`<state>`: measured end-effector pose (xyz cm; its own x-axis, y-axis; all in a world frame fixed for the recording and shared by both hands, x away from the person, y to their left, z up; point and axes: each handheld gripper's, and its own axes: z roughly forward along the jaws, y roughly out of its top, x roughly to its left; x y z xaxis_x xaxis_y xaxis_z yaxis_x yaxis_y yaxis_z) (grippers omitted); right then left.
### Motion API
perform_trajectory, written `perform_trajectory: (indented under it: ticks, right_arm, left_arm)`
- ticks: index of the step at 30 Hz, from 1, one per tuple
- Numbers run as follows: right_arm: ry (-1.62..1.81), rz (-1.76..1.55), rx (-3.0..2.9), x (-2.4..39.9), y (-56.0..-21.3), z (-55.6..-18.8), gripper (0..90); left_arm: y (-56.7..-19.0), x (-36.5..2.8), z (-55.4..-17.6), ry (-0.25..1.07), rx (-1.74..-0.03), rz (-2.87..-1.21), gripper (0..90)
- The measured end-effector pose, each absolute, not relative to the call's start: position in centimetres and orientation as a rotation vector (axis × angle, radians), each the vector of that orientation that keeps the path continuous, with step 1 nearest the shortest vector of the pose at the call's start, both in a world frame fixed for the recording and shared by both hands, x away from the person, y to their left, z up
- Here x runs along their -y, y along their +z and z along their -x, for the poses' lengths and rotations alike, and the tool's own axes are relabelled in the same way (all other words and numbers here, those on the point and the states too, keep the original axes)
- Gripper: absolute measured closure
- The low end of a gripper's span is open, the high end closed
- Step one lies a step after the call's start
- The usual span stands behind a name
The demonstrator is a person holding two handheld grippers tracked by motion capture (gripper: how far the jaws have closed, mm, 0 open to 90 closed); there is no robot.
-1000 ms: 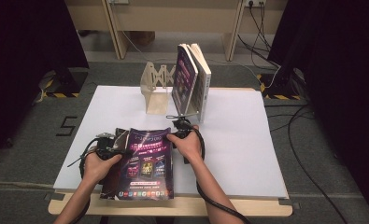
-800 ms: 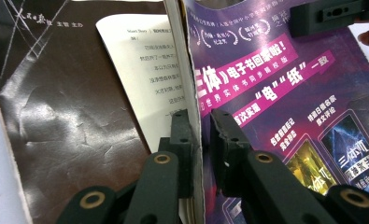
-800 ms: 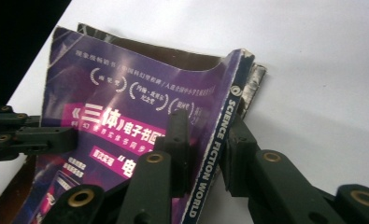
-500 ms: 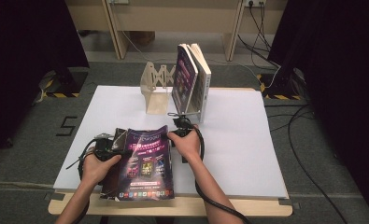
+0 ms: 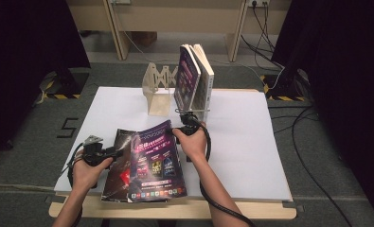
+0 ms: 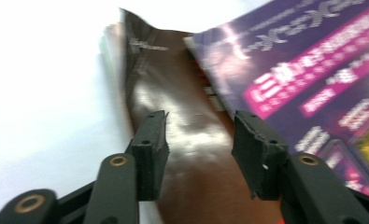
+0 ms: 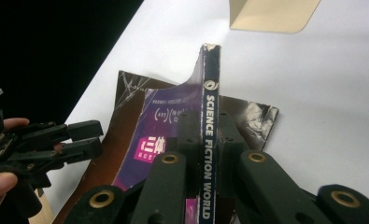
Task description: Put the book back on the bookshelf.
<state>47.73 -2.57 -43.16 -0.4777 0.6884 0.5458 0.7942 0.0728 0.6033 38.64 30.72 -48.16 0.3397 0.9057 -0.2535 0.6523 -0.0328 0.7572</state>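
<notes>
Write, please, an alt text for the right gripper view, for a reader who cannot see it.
The right gripper is shut on the spine of a purple magazine, which reads "SCIENCE FICTION WORLD" and rises off a dark brown magazine lying on the white table. At the left edge a hand holds the left gripper, its jaws apart.

White table top (image 5: 251, 142) on wood frame. Wooden rack (image 5: 159, 90) stands at far side, two books (image 5: 194, 80) upright just beside it, leaning together. Grey floor with a "5" marking (image 5: 67, 127) left of table, cables (image 5: 312, 142) right, yellow-black tape (image 5: 57, 96).
</notes>
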Motion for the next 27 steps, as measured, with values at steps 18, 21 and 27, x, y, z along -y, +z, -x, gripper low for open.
perform_trajectory:
  ticks: [18,21,27]
  right_arm:
    - [-1.433,1.549,2.246,4.3,-41.3,-47.2,84.6]
    - [-1.445,1.544,2.253,4.4,-41.1,-47.1,84.6]
    - [-1.452,1.543,2.25,4.5,-40.9,-46.9,84.6]
  left_arm:
    - [-50.0,-34.4,-38.6,0.61,-1.482,-1.618,42.3]
    - [-50.1,-34.5,-38.6,0.619,-1.483,-1.612,42.0]
    - [-50.1,-34.5,-38.5,0.62,-1.472,-1.605,41.3]
